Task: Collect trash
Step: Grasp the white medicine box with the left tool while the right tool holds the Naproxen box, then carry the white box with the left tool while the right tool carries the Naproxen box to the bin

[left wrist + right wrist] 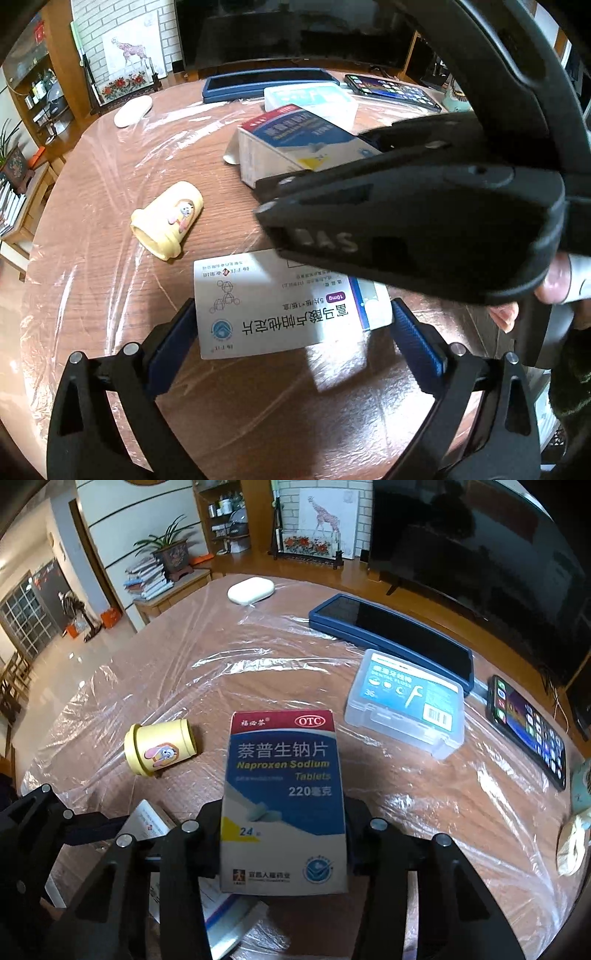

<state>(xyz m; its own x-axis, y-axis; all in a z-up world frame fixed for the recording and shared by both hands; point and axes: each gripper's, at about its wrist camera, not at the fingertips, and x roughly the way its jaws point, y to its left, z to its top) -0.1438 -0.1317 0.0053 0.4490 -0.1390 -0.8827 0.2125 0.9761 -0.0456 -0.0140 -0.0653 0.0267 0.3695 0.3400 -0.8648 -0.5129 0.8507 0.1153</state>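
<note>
My right gripper (282, 845) is shut on a blue, red and white Naproxen box (282, 797) and holds it above the table; the same box shows in the left wrist view (295, 144) with the right gripper's black body (424, 218) over it. My left gripper (293, 332) is open around a flat white medicine box (280, 306) lying on the table; the blue pads (173, 343) flank its two ends, and contact is unclear. A small yellow cup (168, 218) lies on its side to the left; it also shows in the right wrist view (159, 747).
The round wooden table (258, 657) is covered in clear plastic film. On it are a clear floss-pick case (406, 701), a dark tablet in a blue case (395, 635), a phone (528, 727) and a white oval case (251, 590). A TV stands behind.
</note>
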